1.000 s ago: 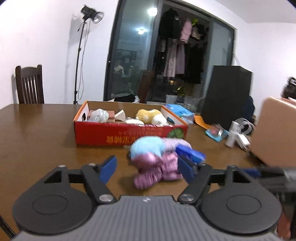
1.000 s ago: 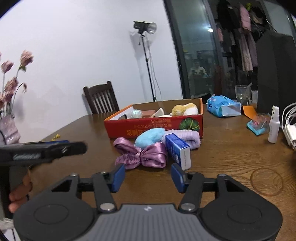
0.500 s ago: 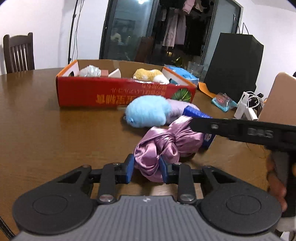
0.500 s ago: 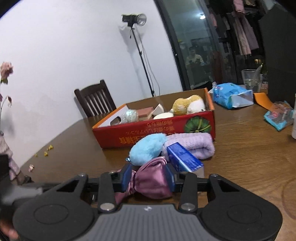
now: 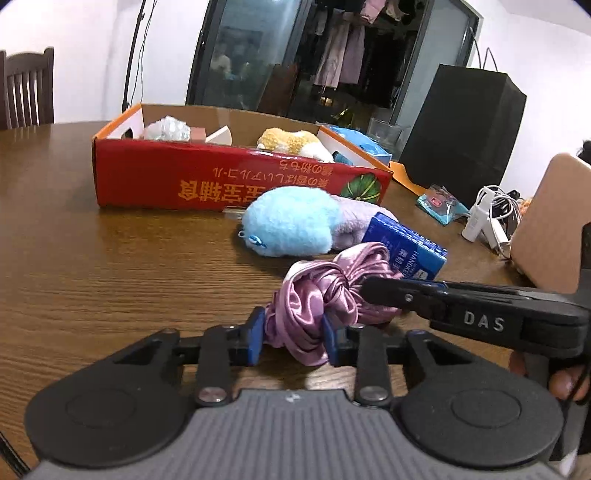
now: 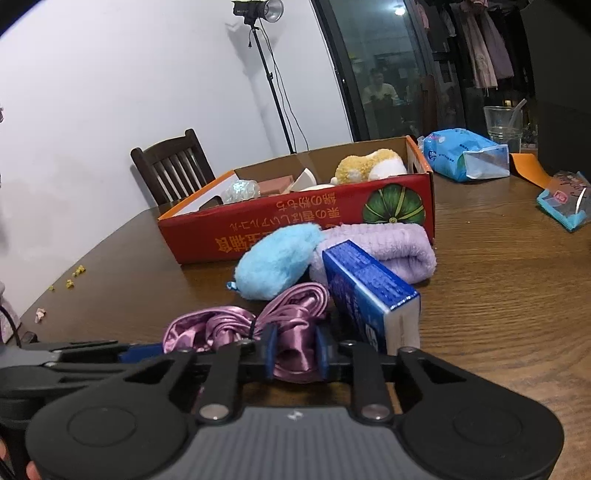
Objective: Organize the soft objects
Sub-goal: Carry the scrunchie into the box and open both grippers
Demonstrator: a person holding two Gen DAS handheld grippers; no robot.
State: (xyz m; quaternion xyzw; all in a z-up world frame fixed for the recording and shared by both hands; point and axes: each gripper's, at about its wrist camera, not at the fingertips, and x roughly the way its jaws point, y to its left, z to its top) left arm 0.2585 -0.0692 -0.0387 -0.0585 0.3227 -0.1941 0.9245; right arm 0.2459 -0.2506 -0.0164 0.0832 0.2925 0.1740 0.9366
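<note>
One crumpled glossy mauve satin bow [image 5: 325, 299], on the brown wooden tabletop [image 5: 110, 280] before the red cardboard box [image 5: 221, 184]. Left gripper [image 5: 293, 334] and right gripper [image 6: 293, 350] jaws each clamped on one end. Beside it: one fluffy sky-blue plush [image 6: 275, 260], one rolled lilac towel [image 6: 388, 247], one blue carton [image 6: 369, 291].

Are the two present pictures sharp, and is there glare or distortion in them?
Left wrist view: sharp; fisheye bends the table edge; the satin bow shows bright sheen. Right wrist view: near parts are soft, the right gripper and blue box slightly blurred; a lamp glares in the dark window.
</note>
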